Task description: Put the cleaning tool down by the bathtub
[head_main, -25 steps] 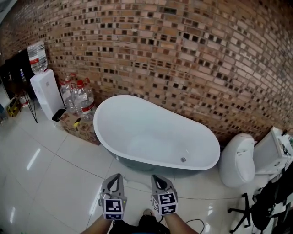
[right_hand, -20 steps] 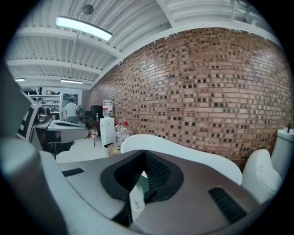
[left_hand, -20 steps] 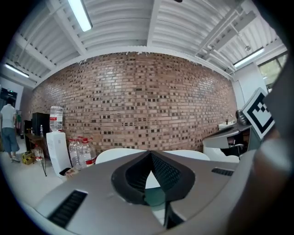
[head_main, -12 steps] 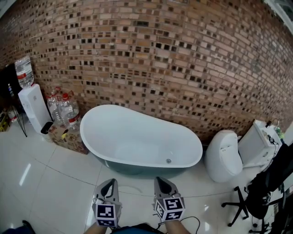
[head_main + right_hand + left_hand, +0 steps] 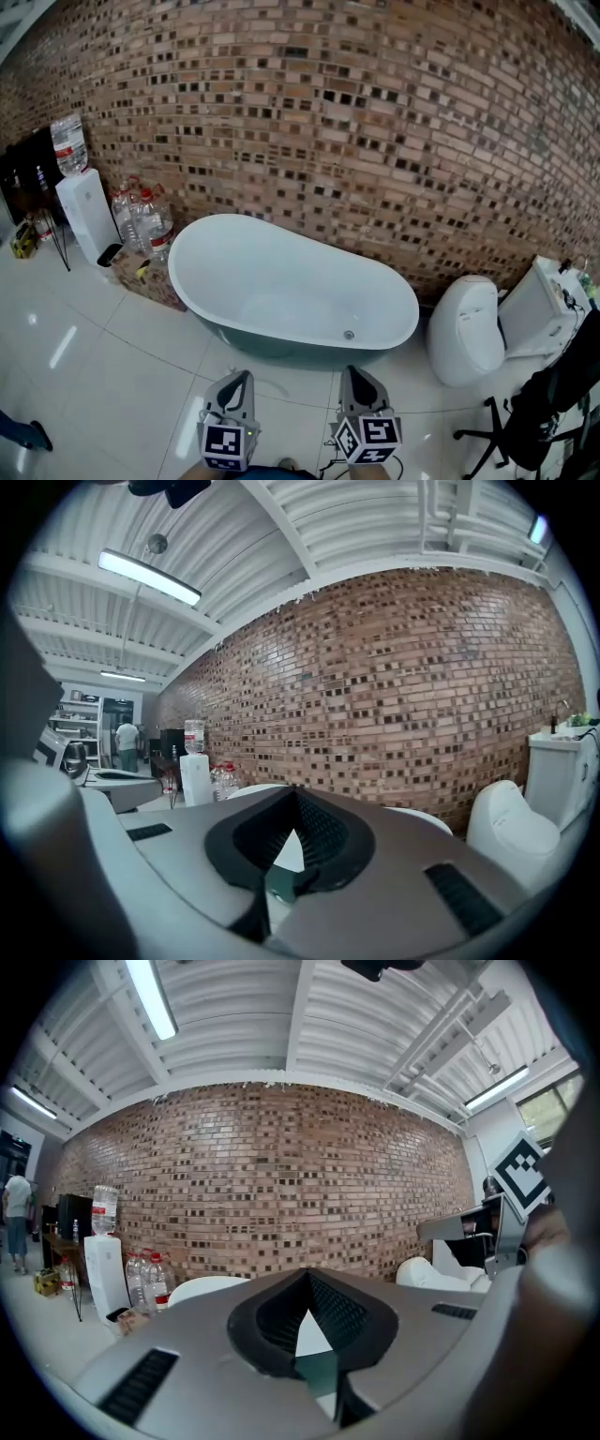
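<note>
Grey left tool point(image 5: 236, 380) and right tool point(image 5: 359, 375) were seen clenched, nothing gripped. Cleaning tool was not found in any view, nor on the floor point(image 5: 112, 375) before the bathtub point(image 5: 281, 281) ahead. Set-down was judged either finished or not started; the cleaning tool had to be located next.

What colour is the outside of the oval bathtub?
The oval bathtub is dull blue-green outside; the head view shows it best.
</note>
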Demonstrator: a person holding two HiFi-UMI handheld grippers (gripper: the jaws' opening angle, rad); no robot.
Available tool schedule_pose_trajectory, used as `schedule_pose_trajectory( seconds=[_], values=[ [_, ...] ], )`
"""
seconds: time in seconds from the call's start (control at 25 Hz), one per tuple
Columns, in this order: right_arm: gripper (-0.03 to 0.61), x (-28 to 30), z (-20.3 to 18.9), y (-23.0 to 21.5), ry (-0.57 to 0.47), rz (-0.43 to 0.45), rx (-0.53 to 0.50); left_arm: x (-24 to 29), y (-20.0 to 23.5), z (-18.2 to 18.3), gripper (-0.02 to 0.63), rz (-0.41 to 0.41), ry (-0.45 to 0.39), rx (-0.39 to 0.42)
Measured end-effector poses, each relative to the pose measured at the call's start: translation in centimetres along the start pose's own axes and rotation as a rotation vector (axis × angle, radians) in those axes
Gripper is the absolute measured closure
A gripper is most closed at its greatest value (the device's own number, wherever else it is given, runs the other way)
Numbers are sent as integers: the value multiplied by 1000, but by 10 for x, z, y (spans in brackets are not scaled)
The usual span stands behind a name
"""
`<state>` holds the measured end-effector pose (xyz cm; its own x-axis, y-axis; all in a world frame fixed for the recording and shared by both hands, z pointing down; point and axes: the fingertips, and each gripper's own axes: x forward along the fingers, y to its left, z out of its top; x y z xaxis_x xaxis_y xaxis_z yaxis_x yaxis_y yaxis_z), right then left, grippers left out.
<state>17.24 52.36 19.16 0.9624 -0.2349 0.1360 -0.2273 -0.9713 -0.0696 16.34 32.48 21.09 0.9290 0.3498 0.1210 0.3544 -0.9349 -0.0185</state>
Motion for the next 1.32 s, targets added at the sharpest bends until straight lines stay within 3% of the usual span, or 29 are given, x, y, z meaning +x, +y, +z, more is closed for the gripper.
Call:
schedule_pose_trajectory(
  seconds=[0.2,0.48,1.32],
  values=[
    [566,-16,-12,-31,13,-45,0,11,-43,-8,609,-64,17,18],
    [568,-26,-12,-52,26,-32,-12,23,-76,0,609,-91,-8,26],
    [568,-34,-19,-48,39,-5,-28,14,-78,1,609,-75,0,48]
  ],
)
